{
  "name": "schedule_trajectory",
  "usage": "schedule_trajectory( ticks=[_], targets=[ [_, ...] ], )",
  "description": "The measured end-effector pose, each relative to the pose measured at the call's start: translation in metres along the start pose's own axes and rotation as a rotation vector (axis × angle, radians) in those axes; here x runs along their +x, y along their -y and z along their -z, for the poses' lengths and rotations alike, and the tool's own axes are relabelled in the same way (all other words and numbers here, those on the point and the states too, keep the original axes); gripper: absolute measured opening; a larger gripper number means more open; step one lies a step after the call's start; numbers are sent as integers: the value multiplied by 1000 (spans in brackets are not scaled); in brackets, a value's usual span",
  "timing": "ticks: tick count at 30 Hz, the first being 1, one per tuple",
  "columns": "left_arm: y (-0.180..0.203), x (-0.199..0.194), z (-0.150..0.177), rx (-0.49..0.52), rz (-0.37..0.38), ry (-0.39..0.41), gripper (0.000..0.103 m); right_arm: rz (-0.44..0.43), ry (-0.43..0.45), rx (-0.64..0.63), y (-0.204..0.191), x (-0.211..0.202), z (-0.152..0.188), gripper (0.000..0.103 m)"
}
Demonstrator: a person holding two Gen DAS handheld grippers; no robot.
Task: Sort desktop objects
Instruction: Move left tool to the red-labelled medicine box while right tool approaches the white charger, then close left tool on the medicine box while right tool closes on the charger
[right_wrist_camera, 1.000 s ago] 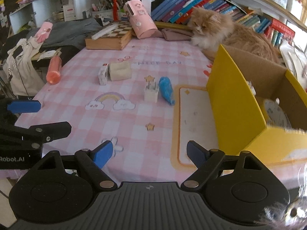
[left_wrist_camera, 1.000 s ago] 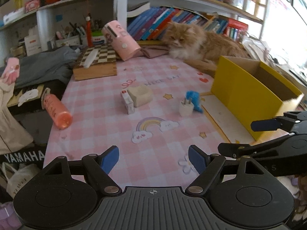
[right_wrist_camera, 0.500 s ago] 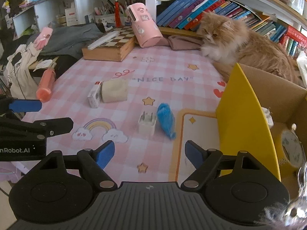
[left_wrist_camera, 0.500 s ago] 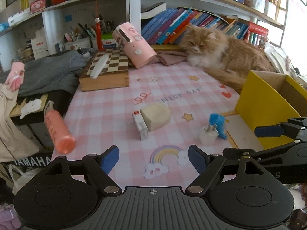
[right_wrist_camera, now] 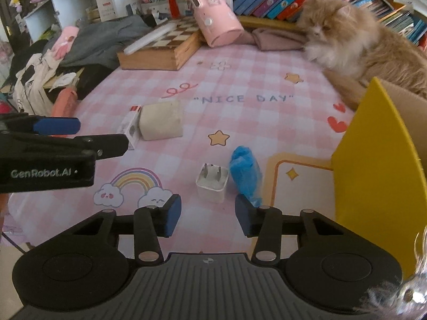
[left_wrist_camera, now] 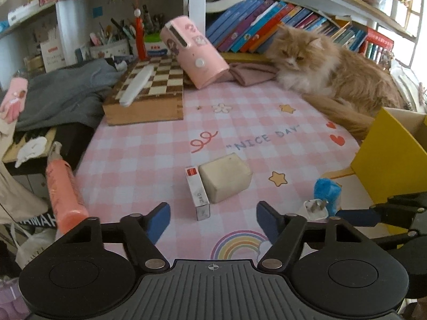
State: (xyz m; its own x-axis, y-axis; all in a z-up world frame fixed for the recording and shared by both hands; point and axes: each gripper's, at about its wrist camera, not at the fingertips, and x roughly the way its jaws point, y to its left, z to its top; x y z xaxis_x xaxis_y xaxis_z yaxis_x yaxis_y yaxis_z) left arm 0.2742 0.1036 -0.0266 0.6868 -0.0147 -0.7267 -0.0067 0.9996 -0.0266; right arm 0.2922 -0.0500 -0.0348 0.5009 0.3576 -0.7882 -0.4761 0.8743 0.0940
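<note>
Everything here I place from the beige block (left_wrist_camera: 225,177), which lies near the middle of the pink checked tablecloth (left_wrist_camera: 149,146). Far to its left, at the cloth's edge, lies an orange-pink bottle (left_wrist_camera: 62,194). Behind the block and to the left sits a wooden chessboard box (left_wrist_camera: 149,94), with a pink cylindrical case (left_wrist_camera: 196,57) tilted against its right side. My left gripper (left_wrist_camera: 213,220) hovers just in front of the block, its blue-padded fingers spread wide with nothing between them. Touching the block's left face is a small white carton with a red end (left_wrist_camera: 197,192). To the block's right, nearer me, a white plug adapter (right_wrist_camera: 212,185) stands prongs up, with a crumpled blue piece (right_wrist_camera: 245,174) just beside it on the right. My right gripper (right_wrist_camera: 208,217) hangs low in front of the adapter, fingers apart and empty. Behind the block to the right a fluffy ginger cat (left_wrist_camera: 320,72) lies by the books. Farthest right of the block stands the yellow cardboard box (right_wrist_camera: 379,160).
</note>
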Motion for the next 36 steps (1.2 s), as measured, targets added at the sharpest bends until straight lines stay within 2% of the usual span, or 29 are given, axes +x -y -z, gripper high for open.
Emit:
schedule_trajectory(
  ticks=[3, 8, 13, 26, 36],
  targets=[
    [-1, 12, -3, 2, -11, -16, 63, -4, -11, 14, 2, 8, -2, 42],
    [-2, 32, -8, 31, -39, -56, 43, -8, -32, 18, 4, 18, -5, 42],
    [-4, 41, -12, 48, -53, -79, 38, -8, -31, 14, 6, 24, -10, 37],
    [-8, 55, -16, 46, -41, -87, 36, -5, -28, -12, 5, 33, -17, 31],
    [-22, 43, -13, -53, -13, -89, 36, 11, -23, -32, 6, 30, -14, 28]
  ],
)
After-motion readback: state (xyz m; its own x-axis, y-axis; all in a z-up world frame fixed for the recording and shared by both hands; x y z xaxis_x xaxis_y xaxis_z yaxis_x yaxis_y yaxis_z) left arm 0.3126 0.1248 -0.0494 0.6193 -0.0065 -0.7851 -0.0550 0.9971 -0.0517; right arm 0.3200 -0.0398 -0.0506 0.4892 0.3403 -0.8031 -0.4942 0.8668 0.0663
